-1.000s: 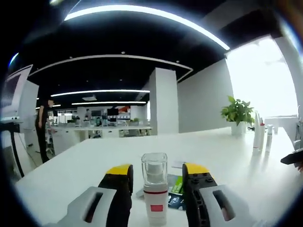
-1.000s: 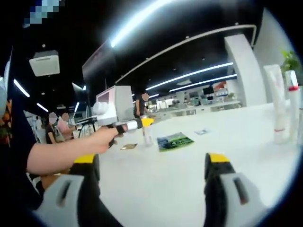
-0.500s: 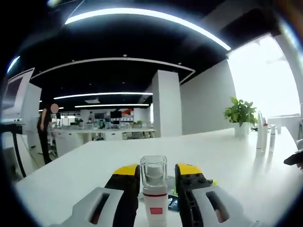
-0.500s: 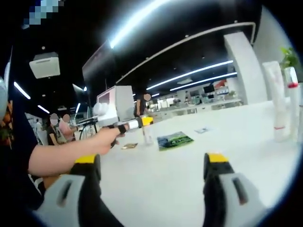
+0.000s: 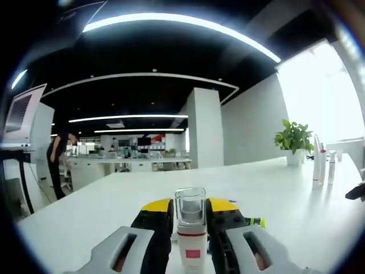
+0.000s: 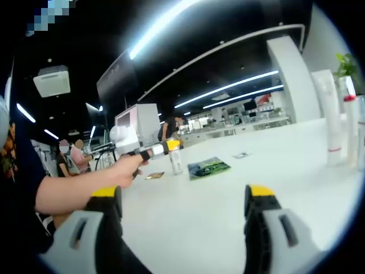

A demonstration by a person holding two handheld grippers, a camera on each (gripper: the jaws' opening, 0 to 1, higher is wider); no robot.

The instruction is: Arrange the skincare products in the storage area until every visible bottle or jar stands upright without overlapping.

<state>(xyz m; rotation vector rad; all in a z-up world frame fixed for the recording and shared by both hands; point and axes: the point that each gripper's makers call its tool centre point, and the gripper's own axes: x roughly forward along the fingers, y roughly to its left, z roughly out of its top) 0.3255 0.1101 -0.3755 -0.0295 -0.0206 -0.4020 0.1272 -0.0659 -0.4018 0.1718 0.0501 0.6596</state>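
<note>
Left gripper (image 5: 190,206) closed on small bottle (image 5: 191,240), white body, clear cap, red label patch; yellow-tipped jaws pressed to both sides of the cap and neck. Bottle upright, between the jaws, over white table (image 5: 114,200). Green-edged leaflet (image 5: 258,221) peeking out just right of the right jaw. Far right of left gripper view: potted plant (image 5: 295,140) on the table, tall white tubes and bottles (image 5: 317,165) standing just beside it, well apart from the held bottle.

Right gripper (image 6: 183,197) open, jaws wide apart, nothing between them, above bare tabletop (image 6: 188,228). In right gripper view, person's hand (image 6: 126,168) holding the left gripper (image 6: 162,149) at left, same small bottle (image 6: 176,162) upright at its yellow tip. Green leaflet (image 6: 209,168) flat on the table just right of that bottle; small card (image 6: 154,176) near it on the left. Tall white tube (image 6: 330,117) and red-capped bottle (image 6: 351,123) upright at right edge, close together; cannot tell if touching.
</note>
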